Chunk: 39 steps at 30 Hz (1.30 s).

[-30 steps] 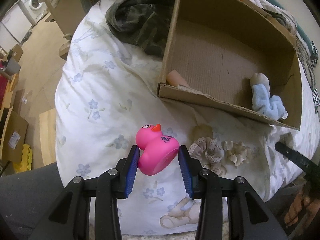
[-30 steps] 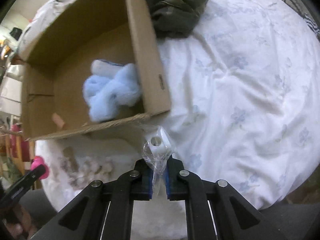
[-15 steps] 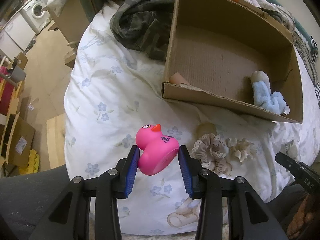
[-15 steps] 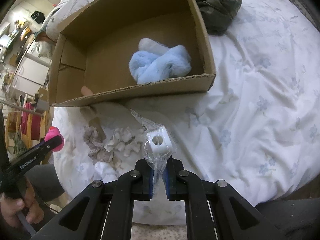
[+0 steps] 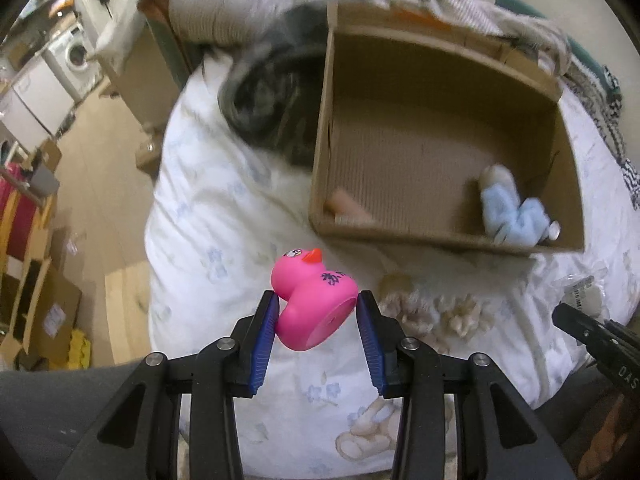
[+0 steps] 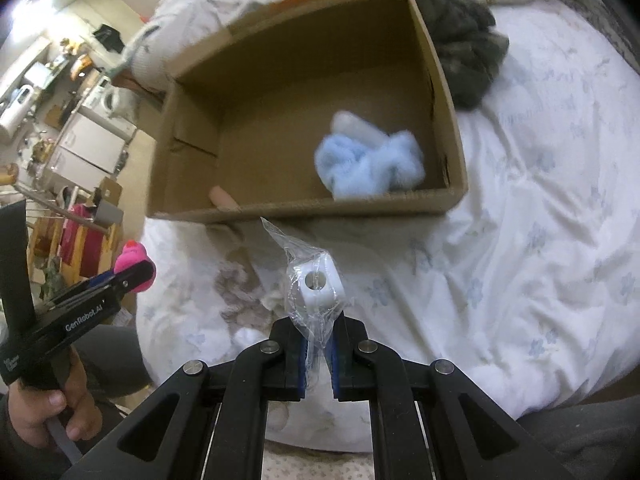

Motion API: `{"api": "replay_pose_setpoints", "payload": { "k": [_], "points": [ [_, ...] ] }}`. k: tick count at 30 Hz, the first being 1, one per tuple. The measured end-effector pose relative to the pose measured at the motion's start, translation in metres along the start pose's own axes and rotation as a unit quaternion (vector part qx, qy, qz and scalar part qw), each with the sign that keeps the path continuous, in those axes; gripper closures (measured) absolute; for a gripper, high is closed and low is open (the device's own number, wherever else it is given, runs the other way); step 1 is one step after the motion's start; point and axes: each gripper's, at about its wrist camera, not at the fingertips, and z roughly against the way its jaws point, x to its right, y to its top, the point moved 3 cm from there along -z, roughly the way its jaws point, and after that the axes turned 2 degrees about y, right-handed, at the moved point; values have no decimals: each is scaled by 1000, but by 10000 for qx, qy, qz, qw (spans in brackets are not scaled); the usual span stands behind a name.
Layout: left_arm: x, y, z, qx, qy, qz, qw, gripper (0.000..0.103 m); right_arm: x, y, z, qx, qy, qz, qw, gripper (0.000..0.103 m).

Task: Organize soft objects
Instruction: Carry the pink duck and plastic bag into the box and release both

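While both grippers hang above the bed (image 6: 540, 208), left gripper (image 5: 318, 320) clamped on pink duck (image 5: 314, 304), right gripper (image 6: 319, 350) pinching a bagged white piece (image 6: 318, 284), box (image 6: 360, 204) beyond, blue plush (image 6: 370, 168) inside, scrunchies (image 5: 436, 312) on duvet.

Soft, even indoor light, no hard shadows. Beyond the sharp claws everything smears with motion blur. Fisheye edges curve into black corners.
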Motion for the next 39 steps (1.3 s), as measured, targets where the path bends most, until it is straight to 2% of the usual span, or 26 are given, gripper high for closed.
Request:
{"api": "replay_pose_setpoints", "payload": {
  "k": [3, 7, 14, 20, 23, 27, 31, 39],
  "points": [
    [2, 12, 14, 246, -17, -49, 9997, 66, -6, 8, 21, 462, -67, 192, 9987, 93],
    [3, 37, 32, 487, -232, -66, 9985, 66, -7, 22, 46, 893, 25, 260, 9957, 93],
    [11, 84, 51, 917, -306, -128, 9952, 66, -6, 57, 60, 1210, 215, 222, 9922, 93],
    [23, 102, 32, 1314, -352, -250, 9904, 66, -5, 89, 62, 1599, 133, 495, 9858, 93],
    [26, 97, 14, 1303, -264, -288, 9907, 66, 1, 96, 48, 1579, 44, 437, 9865, 93],
    [29, 96, 3, 1069, -481, -205, 9929, 66, 10, 92, 24, 1223, 74, 108, 9924, 93],
    [34, 96, -2, 1044, -491, -260, 9930, 66, 7, 87, 3, 845, 19, 169, 9963, 93],
    [57, 91, -16, 739, -651, -554, 9936, 66, 2, 83, -23, 389, 48, 199, 9990, 93]
  ]
}}
